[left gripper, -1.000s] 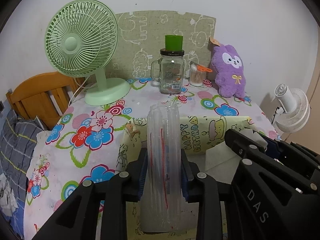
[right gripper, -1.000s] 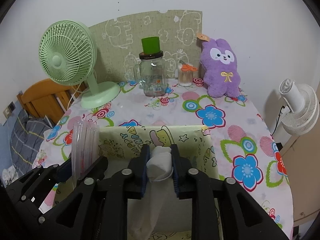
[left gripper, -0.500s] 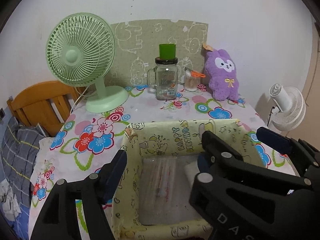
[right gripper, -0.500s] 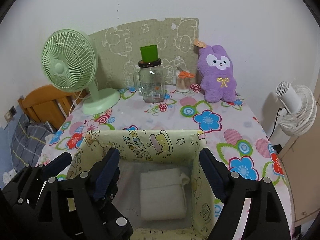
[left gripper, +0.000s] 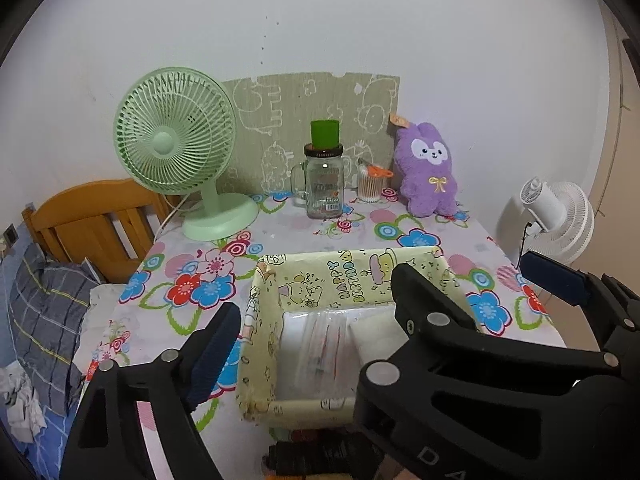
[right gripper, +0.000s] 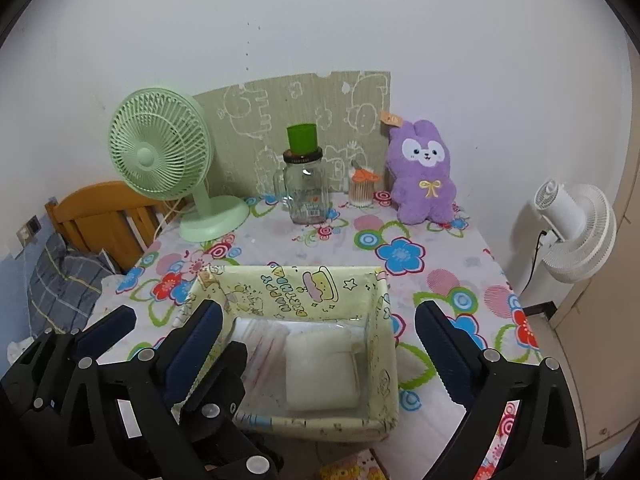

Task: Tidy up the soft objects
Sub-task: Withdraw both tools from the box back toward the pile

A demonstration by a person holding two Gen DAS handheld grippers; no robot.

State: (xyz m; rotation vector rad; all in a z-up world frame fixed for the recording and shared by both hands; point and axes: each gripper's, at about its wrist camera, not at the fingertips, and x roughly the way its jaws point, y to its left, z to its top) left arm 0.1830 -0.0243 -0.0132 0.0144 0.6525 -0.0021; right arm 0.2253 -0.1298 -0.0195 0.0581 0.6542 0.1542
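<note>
a pale yellow fabric storage box printed with cartoon birthday pictures [right gripper: 288, 292] sits on the near part of the flower-patterned tablecloth [right gripper: 400, 256], and both soft items already lie inside it: a clear crinkly plastic packet with red and blue streaks [left gripper: 320, 340] on the left of the box floor, and a folded white cloth pad [right gripper: 320, 368] just beside it on the right, the two apparently touching. the left gripper [left gripper: 316, 312] hangs above the box with its jaws spread wide, having just been opening, and nothing is between them; the packet lies well below. the right gripper [right gripper: 320, 340] is likewise released, its jaws having just been opening, with the white pad lying free beneath the gap and neither blue pad pressing on it. judged from this, the drop into the box looks done for these two items. what may be left is the purple plush rabbit with a yellow bow [right gripper: 422, 172], which leans against the wall at the far edge of the table, well apart from the box; whether it belongs to the job cannot be told. the mint green desk fan [right gripper: 160, 160] and the glass jar mug topped by a green cup [right gripper: 304, 184] are hard things and probably stay put
</note>
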